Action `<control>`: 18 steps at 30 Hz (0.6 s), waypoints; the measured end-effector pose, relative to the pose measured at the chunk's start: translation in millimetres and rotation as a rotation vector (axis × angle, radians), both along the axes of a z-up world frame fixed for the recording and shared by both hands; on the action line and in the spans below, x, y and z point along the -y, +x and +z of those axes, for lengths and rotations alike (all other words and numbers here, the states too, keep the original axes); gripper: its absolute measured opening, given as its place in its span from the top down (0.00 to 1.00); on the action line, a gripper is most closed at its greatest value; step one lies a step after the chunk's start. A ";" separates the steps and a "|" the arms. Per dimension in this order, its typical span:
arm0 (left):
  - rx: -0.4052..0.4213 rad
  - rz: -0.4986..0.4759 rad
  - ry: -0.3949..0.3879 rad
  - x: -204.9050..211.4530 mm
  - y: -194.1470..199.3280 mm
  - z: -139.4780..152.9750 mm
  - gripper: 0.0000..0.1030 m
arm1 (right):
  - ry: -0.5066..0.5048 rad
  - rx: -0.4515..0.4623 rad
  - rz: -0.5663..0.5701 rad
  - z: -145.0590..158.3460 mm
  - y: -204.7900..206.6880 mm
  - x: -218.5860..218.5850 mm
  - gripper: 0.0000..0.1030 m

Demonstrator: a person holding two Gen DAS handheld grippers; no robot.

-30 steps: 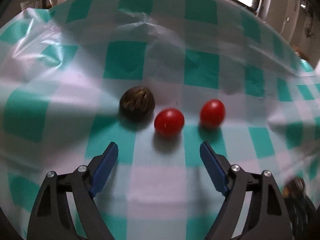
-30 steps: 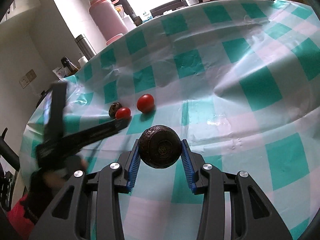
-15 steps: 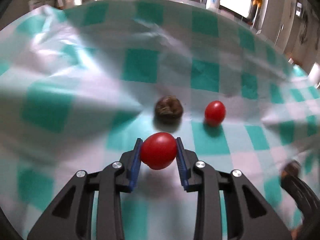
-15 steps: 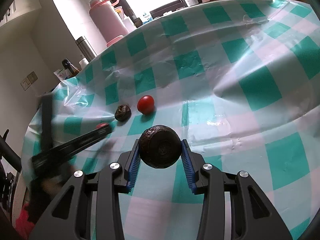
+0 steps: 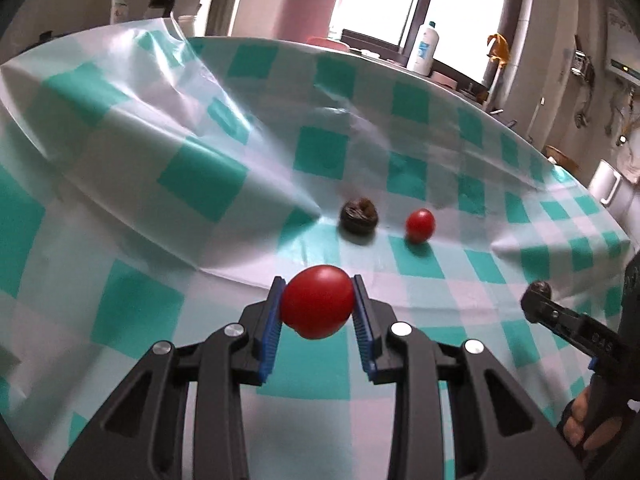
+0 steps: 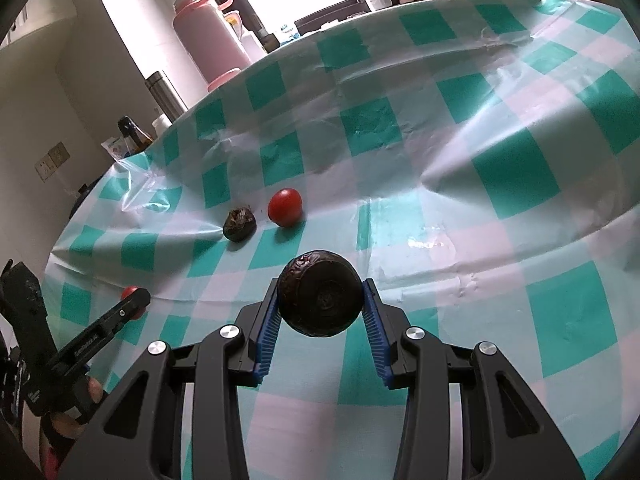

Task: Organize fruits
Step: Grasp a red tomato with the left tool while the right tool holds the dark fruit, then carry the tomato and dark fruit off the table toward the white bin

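Observation:
My left gripper (image 5: 317, 309) is shut on a red cherry tomato (image 5: 318, 306) and holds it above the checked tablecloth (image 5: 168, 168). Beyond it lie a dark wrinkled fruit (image 5: 359, 217) and a second red tomato (image 5: 420, 225). My right gripper (image 6: 320, 300) is shut on a dark round fruit (image 6: 320, 299) above the cloth. In the right wrist view the wrinkled fruit (image 6: 239, 224) and the tomato (image 6: 285, 207) lie ahead to the left, and the left gripper (image 6: 134, 298) with its tomato shows at the lower left.
The green and white tablecloth (image 6: 500, 184) is creased, with raised folds. A pink flask (image 6: 208, 48), a steel flask (image 6: 164, 94) and a white bottle (image 5: 424, 50) stand past the table's far edge. A white mug (image 5: 604, 184) is at the right.
My left gripper closed on the nearer tomato and lifted it back from the other two fruits. My right gripper kept the dark fruit and hardly moved.

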State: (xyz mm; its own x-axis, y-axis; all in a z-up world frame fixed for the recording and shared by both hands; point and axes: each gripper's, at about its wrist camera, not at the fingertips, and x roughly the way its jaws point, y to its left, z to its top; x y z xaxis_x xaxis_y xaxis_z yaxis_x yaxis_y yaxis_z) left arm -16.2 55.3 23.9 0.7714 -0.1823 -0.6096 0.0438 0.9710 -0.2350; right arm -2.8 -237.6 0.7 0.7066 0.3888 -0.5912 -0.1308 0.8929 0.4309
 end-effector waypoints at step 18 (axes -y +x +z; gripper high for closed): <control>-0.004 -0.010 -0.051 -24.9 -83.8 5.0 0.68 | 0.007 0.023 0.117 14.0 -95.7 -52.1 0.61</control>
State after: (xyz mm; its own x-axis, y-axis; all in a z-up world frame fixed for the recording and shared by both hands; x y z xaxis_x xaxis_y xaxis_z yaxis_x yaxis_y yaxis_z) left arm -100.0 80.2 28.9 0.7672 -0.2203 -0.6024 0.0521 0.9574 -0.2839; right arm -98.5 -185.6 14.7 0.6695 0.4736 -0.5723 -0.2439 0.8678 0.4329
